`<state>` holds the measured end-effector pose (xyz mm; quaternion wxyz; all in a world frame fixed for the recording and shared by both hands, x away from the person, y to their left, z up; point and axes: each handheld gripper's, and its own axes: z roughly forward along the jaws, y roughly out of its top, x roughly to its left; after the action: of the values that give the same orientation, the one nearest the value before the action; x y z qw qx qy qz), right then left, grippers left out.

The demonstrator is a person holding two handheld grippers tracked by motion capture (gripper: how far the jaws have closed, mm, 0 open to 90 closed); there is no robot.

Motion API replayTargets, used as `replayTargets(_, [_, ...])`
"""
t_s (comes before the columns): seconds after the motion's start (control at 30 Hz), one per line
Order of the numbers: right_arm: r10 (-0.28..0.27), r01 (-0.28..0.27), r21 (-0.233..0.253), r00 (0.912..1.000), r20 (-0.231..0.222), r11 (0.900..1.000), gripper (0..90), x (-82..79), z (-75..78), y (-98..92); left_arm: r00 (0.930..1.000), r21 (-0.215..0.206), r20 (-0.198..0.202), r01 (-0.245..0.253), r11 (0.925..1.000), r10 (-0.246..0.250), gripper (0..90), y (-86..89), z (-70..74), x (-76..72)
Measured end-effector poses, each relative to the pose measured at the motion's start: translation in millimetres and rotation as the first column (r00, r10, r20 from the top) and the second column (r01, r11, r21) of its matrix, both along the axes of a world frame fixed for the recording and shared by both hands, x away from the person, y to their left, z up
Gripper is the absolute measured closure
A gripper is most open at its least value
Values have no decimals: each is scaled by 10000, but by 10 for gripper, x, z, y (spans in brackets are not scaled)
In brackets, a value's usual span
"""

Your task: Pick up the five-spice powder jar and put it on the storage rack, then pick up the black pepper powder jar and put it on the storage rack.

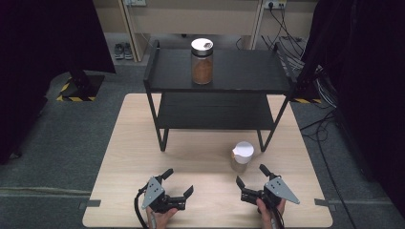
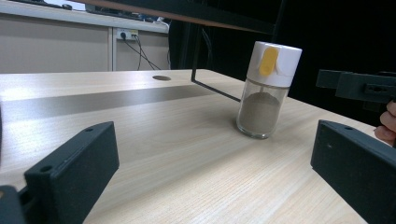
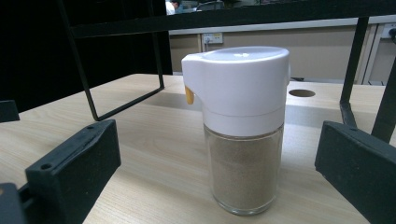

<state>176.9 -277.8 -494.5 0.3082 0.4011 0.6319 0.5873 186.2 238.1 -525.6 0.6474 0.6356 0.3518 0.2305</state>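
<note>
At the near edge of the pale wooden desk (image 1: 124, 157), the left hand-held gripper (image 1: 180, 182) lay low with its jaws spread wide apart and nothing between them. Beside it, the right hand-held gripper (image 1: 250, 174) also stood with its jaws apart and empty, aimed at the shaker jar (image 1: 241, 156) just ahead of it.

The shaker jar (image 3: 243, 130) stood upright on the desk, untouched, a clear glass body partly filled with brownish-grey powder under a white cap with a small yellow tab. No label or writing could be read on it.

Behind it stood a black two-tier shelf rack (image 1: 157, 71), its legs on the desk. On the top shelf a second jar (image 1: 202, 61) stood upright, holding reddish-brown powder beneath a white lid; its markings were too small to read.
</note>
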Motion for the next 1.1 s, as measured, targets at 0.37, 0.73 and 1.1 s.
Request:
replayTargets(0.37, [39,-39,-60,10000,25,10000,4,-3,4,7,9999,52,23,118,9999,-118,3,3,-2,2])
replayTargets(0.73, [18,-18,-75,10000,41,10000,4,-6,5,4,9998,109,64,162,9998,-162,3,6,0,1])
replayTargets(1.1, [38,-38,-50,10000,11,10000,4,6,3,4,9998,109,65,176,9998,-177,3,1,0,6])
